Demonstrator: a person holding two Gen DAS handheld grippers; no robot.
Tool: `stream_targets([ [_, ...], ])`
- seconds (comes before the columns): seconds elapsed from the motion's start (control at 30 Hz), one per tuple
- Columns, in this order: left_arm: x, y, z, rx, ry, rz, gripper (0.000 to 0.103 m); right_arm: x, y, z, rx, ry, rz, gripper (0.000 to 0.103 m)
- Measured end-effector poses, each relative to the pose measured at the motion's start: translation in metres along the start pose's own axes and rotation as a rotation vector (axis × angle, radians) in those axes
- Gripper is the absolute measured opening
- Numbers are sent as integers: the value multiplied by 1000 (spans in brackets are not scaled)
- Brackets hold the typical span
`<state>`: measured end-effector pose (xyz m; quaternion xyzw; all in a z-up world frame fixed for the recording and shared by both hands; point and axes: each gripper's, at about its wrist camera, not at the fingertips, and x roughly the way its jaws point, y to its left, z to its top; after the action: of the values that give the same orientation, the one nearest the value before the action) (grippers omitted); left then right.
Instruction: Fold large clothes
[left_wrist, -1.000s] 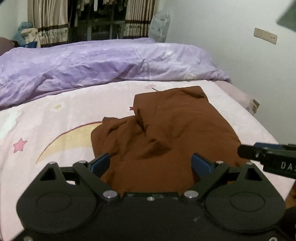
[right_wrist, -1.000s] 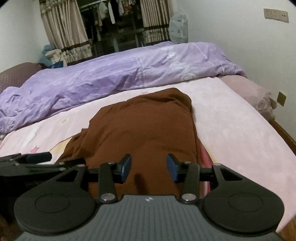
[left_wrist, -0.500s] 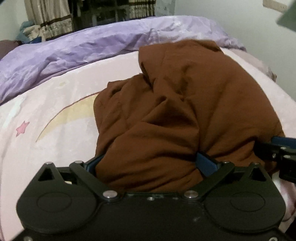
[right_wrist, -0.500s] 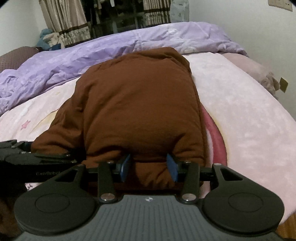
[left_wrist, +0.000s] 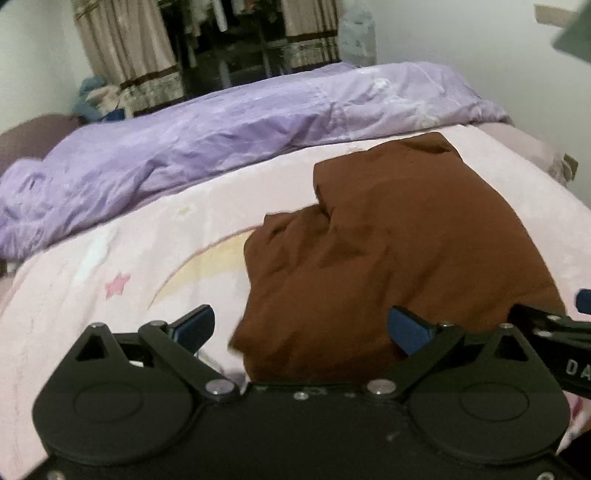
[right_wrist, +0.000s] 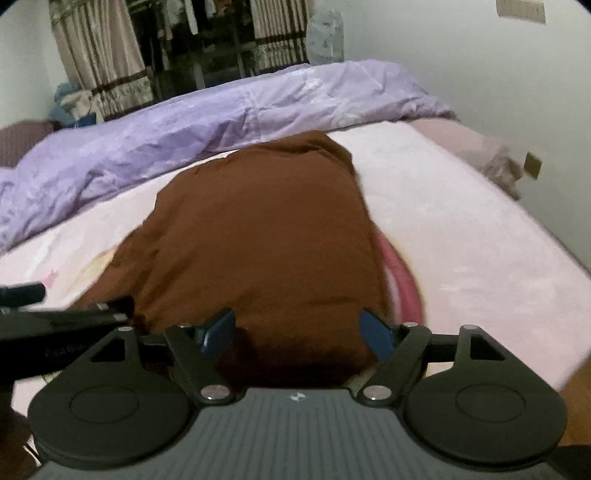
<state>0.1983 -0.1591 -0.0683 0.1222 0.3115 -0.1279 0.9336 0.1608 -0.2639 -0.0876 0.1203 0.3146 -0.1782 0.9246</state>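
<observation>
The brown garment (left_wrist: 399, 266) lies bunched on the pink blanket (left_wrist: 92, 295), and everything else sits around it. Beyond its far edge runs the rumpled purple duvet (left_wrist: 229, 144), with striped curtains (left_wrist: 125, 55) and a dark window behind that; to the garment's right the blanket runs bare toward a pale pillow (right_wrist: 491, 155) by the white wall. Left of the garment a yellow moon (left_wrist: 199, 273) and a pink star (left_wrist: 117, 284) are printed on the blanket, the moon partly covered by cloth; a red printed band (right_wrist: 399, 277) peeks from under the garment's right edge.

The left gripper (left_wrist: 301, 326) is spread wide and holds nothing — its right blue pad over the garment's near edge, its left pad over bare blanket. The right gripper (right_wrist: 297, 332) is also spread wide and empty, both pads over the near hem.

Half a second ago the cloth was lifted and bundled between the pads of both grippers; it has since dropped flat and both have let go.

On the right gripper's arm, seen from the left wrist, white letters "DA" (left_wrist: 576, 367) are readable; the rest is cut off.
</observation>
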Motion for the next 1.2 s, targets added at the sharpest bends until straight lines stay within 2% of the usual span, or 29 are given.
stream_targets([
  [0.13, -27, 0, -33, -36, 37, -57, 103, -33, -12, -19, 28, -17, 8, 93],
  [0.27, -56, 2, -55, -46, 13, -25, 103, -59, -10, -42, -3, -23, 27, 96],
  [0.37, -77, 6, -68, -73, -15, -40, 102, -67, -2, -58, -27, -17, 40, 96],
  [0.47, -94, 7, -78, -82, -50, 19, 102, -70, 5, -65, -40, -33, 49, 96],
  [0.53, -95, 10, -78, -79, -55, 32, 102, -71, 11, -63, -59, -30, 45, 96],
  [0.77, -103, 18, -83, -94, -57, -9, 103, -82, 16, -63, -75, -50, 41, 96],
  [1.2, -109, 22, -85, -92, -68, -14, 103, -96, 11, -63, -42, -81, 52, 96],
])
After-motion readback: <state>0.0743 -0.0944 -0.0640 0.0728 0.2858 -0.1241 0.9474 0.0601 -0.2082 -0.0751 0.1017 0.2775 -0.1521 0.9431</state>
